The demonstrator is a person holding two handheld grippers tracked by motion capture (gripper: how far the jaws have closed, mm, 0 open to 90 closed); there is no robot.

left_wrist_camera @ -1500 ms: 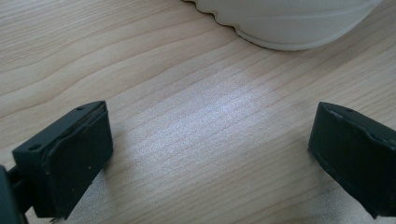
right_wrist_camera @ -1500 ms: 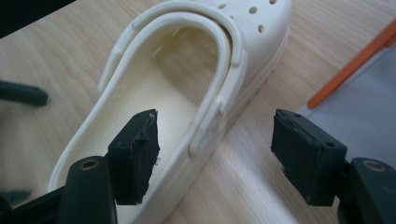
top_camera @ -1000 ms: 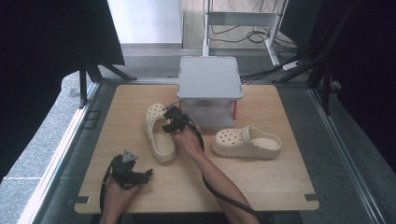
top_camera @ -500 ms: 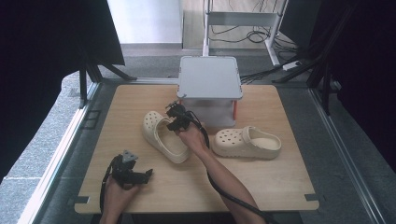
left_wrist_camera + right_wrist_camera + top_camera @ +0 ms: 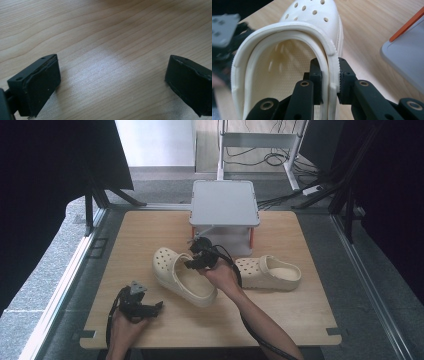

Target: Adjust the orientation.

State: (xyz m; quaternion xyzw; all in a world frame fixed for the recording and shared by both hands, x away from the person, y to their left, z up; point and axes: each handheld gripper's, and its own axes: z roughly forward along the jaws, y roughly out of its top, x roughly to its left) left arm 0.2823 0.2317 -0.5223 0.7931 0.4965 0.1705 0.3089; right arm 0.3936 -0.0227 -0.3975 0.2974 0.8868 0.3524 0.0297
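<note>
A wooden table (image 5: 150, 230) lay broad and bare beyond the left gripper (image 5: 150, 309), which rested near the front edge with jaws spread wide over plain wood, nothing between them. Behind the right gripper (image 5: 192, 262) stood a grey lidded box (image 5: 225, 202) at the far edge. A second cream clog (image 5: 270, 272) lay just to that gripper's right, apart from it. The right gripper was clamped on the side wall of a cream clog (image 5: 182, 277), one jaw inside the opening, one outside, the perforated toe (image 5: 317, 11) pointing away from it.
</note>
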